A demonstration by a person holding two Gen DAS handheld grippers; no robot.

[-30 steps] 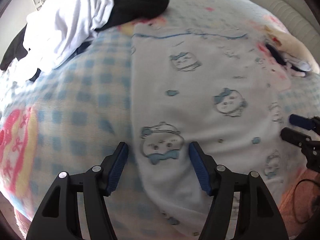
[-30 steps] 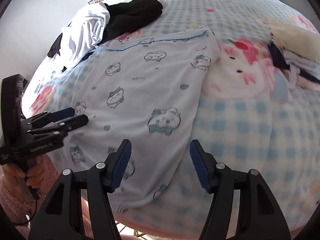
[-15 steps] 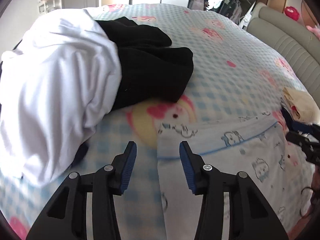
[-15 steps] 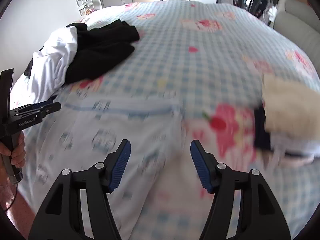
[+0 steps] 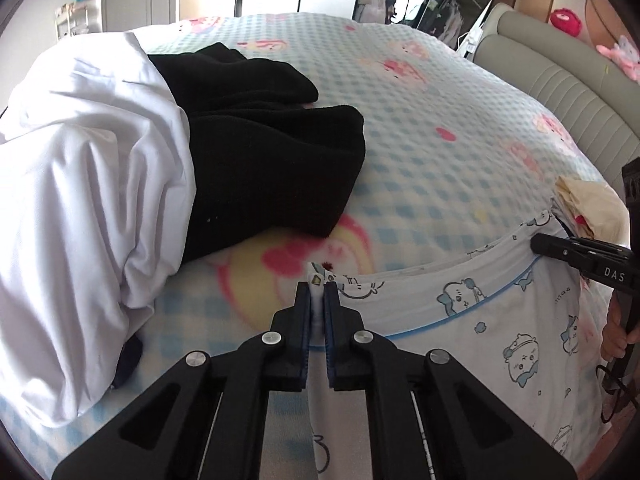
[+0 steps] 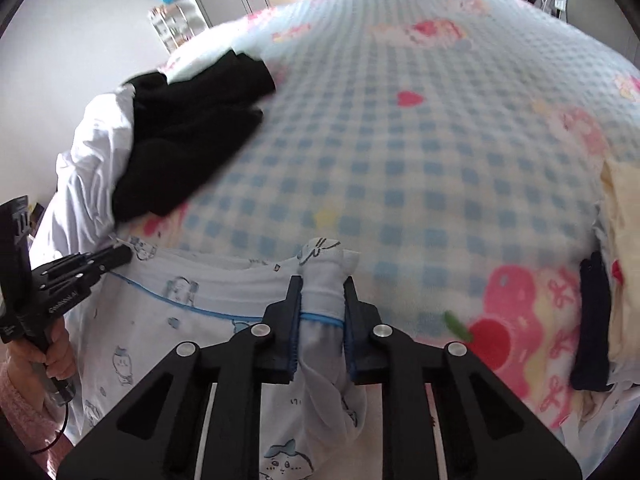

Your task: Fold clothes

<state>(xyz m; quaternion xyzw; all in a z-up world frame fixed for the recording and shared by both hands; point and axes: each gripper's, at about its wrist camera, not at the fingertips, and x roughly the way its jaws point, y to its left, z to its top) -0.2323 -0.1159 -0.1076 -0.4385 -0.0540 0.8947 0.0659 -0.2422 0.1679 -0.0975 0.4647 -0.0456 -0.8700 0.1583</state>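
Left gripper (image 5: 317,296) is pinching, jaws nearly together, one top corner of the cartoon-print garment (image 5: 500,320) lying at the near edge of the bed (image 5: 440,120). Right gripper (image 6: 322,300) is closing on the bunched opposite corner. "DAS" is showing on the right gripper's body.

The pyjamas (image 5: 500,320) are thin soft cloth; the blanket (image 5: 420,140) is fuzzy fleece; each tool (image 5: 318,300) is matt black plastic with shiny metal rivets.
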